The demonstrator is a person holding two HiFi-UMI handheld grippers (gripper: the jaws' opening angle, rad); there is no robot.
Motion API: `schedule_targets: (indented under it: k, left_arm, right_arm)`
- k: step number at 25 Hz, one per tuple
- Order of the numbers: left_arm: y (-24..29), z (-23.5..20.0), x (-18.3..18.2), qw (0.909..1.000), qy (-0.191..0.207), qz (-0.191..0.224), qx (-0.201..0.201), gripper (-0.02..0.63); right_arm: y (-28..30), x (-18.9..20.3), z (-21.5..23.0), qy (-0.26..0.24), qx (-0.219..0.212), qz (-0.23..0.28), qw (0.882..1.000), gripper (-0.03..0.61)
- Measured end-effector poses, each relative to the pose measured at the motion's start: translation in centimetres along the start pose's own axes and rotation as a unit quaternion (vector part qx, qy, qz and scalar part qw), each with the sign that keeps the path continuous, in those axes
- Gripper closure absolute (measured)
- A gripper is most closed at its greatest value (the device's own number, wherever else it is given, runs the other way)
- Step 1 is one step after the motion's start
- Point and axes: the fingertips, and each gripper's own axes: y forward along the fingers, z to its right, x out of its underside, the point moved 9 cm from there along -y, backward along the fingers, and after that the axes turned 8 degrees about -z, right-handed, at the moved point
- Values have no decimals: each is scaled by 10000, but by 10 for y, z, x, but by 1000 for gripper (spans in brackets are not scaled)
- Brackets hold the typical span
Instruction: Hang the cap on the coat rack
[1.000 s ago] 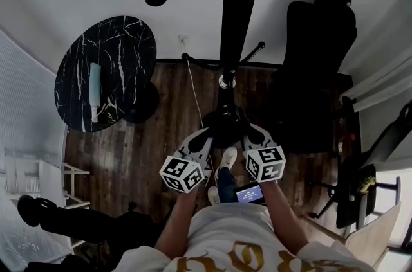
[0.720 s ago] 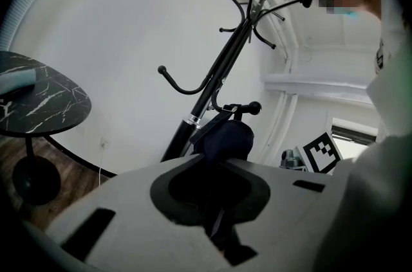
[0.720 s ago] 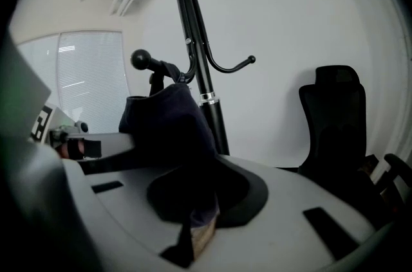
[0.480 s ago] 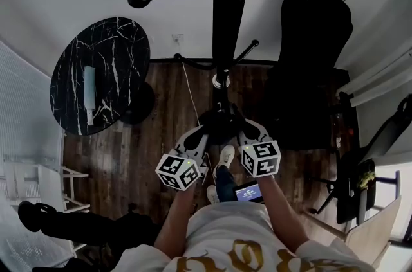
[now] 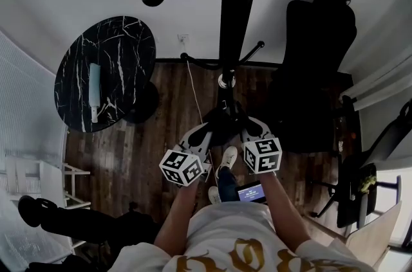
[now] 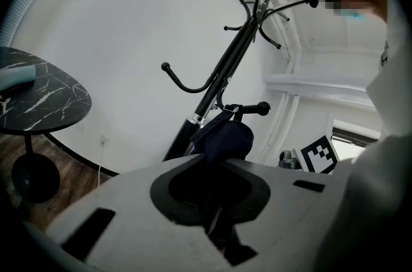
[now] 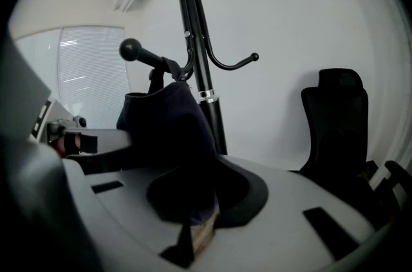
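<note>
Left tool (image 5: 205, 134) and right tool (image 5: 248, 130) clench the cap (image 5: 222, 125); ease its strap onto the peg (image 5: 259, 44) at one o'clock.

A marble table (image 5: 125, 39) is holding a pale strip (image 5: 95, 89), an office chair (image 5: 318, 39) is standing apart, and a white cable (image 5: 193, 87) is crossing the wooden floor (image 5: 132, 148).

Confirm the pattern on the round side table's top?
Black with thin white marble-like veins across the table top; the head view shows it best.

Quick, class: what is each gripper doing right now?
Left gripper: closed, holding the cap.
Right gripper: closed, holding the cap too.
</note>
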Motion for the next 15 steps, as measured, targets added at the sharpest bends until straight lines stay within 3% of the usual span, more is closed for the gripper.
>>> schedule_targets:
  k: [9, 15]
  left_arm:
    - [7, -7, -4, 9998, 185, -100, -62, 589]
    - [13, -13, -4, 9998, 108, -59, -131, 588]
  right_arm:
    - [7, -1, 4, -67, -28, 27, 10000, 551]
    - [14, -2, 9, 16, -50, 36, 10000, 551]
